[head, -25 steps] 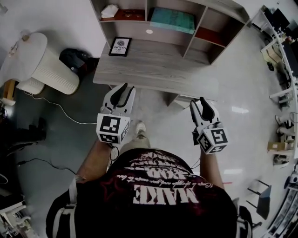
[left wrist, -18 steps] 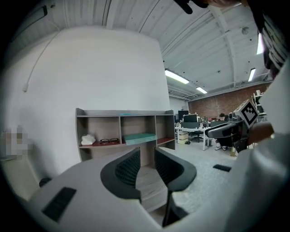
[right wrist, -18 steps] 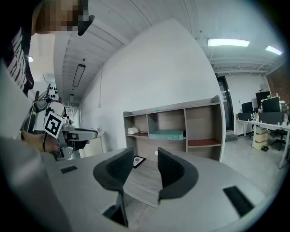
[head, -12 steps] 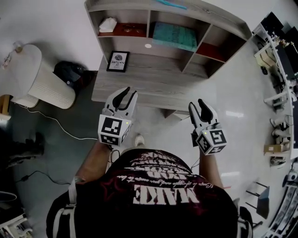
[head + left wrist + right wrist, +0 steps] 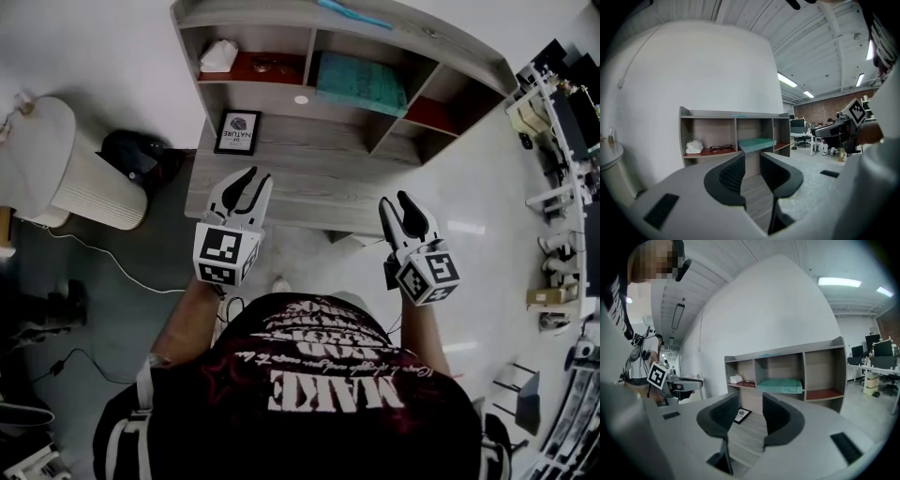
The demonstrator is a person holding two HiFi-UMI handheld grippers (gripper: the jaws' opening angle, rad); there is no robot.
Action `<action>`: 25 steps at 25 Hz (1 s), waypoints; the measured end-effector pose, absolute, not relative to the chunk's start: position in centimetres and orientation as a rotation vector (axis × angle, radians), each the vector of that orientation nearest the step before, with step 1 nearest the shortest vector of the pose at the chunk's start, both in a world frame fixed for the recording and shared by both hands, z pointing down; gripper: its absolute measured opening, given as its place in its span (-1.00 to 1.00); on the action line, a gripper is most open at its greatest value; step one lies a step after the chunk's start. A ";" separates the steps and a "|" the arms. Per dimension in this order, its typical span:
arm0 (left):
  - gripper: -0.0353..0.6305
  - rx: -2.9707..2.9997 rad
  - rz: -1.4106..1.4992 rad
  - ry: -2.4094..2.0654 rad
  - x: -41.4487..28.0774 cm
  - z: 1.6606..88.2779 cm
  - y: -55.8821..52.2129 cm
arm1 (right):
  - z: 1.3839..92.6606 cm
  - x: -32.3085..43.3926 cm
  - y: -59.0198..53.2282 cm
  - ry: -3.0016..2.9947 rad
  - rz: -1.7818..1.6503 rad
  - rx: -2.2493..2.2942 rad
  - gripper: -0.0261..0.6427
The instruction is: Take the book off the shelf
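I am hovering the left gripper (image 5: 246, 178) and right gripper (image 5: 405, 202), both released and empty, at mid-frame, well apart from the teal book (image 5: 361, 82), which is lying flat in the middle compartment of the shelf (image 5: 272, 13) at the upper centre. I am expecting trouble if I am pinching only its front edge: the wide book could be sagging and slipping out, or a jaw could be knocking the compartment's wall

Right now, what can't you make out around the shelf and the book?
Book title: too small in head view, nearly edge-on in both gripper views.
White lump, left compartment: too small to identify anywhere.
Teal strip on shelf top: head view, too thin to name.
Frame: left gripper view, hidden behind the left gripper.
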State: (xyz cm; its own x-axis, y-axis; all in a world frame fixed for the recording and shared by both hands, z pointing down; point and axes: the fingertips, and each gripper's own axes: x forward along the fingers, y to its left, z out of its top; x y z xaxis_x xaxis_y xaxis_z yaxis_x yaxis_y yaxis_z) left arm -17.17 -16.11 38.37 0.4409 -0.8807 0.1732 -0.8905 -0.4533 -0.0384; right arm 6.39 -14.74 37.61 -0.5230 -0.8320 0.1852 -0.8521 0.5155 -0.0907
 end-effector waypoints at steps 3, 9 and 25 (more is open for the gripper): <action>-0.60 2.626 0.245 -1.584 -17.0 38.5 -16.8 | 38.1 6.9 -15.0 -2.598 0.268 1.491 -0.46; -0.60 2.607 0.264 -1.553 -16.5 39.9 -17.6 | 38.5 8.1 -16.0 -2.562 0.282 1.540 -0.47; -0.60 2.519 0.309 -1.592 -16.7 41.5 -23.6 | 41.4 8.8 -23.3 -2.615 0.401 1.493 -0.48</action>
